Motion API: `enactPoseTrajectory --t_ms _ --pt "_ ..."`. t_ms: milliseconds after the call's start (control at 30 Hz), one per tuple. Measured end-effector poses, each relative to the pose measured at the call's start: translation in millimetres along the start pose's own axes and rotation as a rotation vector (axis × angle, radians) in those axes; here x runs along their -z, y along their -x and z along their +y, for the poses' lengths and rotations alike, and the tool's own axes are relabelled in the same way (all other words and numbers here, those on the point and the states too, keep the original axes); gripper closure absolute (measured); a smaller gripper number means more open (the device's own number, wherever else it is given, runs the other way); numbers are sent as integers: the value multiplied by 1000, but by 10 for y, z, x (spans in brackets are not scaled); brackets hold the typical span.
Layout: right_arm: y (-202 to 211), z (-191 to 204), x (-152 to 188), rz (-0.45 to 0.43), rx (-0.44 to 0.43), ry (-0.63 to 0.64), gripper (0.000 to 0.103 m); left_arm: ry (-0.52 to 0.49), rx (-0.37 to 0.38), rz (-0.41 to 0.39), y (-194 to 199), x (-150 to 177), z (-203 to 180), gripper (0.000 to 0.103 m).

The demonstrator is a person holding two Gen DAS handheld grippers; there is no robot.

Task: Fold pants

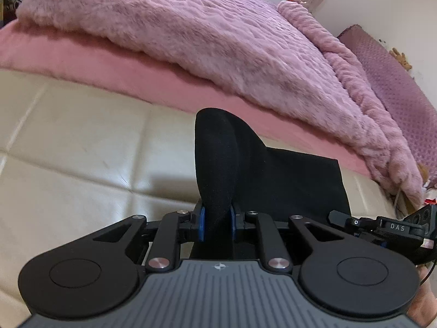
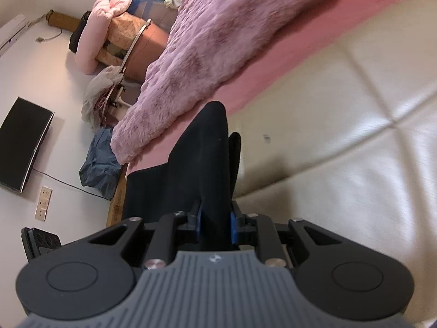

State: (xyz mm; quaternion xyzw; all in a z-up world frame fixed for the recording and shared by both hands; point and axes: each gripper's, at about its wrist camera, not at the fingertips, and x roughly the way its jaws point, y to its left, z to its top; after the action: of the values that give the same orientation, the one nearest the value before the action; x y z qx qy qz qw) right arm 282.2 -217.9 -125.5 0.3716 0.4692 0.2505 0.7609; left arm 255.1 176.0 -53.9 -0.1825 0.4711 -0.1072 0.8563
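Observation:
The black pants (image 1: 295, 180) lie on a cream quilted surface (image 1: 82, 150). My left gripper (image 1: 217, 224) is shut on a bunched fold of the pants, which bulges up between the blue pads (image 1: 201, 224). My right gripper (image 2: 215, 224) is also shut on a fold of the pants (image 2: 202, 158), lifted above the cream surface (image 2: 341, 136). The right gripper also shows at the right edge of the left wrist view (image 1: 382, 227). The rest of the pants spreads flat toward the pink sheet.
A fluffy purple blanket (image 1: 204, 32) lies over a pink sheet (image 1: 109, 65) just behind the pants. In the right wrist view a wall with a dark TV (image 2: 24, 145), sockets, a blue bag (image 2: 99, 161) and a cluttered chair stand beyond the bed edge.

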Motion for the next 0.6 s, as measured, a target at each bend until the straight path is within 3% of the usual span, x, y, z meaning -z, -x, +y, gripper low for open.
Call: enactPoseTrajectory --t_ms 233,500,600 --pt "-637 188 -230 41 11 9 89 -9 -29 26 -279 -316 337 85" --pt "-1077 -13 -392 75 54 12 89 -7 -46 67 -708 -361 564 84" --pt "-1164 -107 -423 88 66 16 88 12 -54 78 -818 -331 672 76"
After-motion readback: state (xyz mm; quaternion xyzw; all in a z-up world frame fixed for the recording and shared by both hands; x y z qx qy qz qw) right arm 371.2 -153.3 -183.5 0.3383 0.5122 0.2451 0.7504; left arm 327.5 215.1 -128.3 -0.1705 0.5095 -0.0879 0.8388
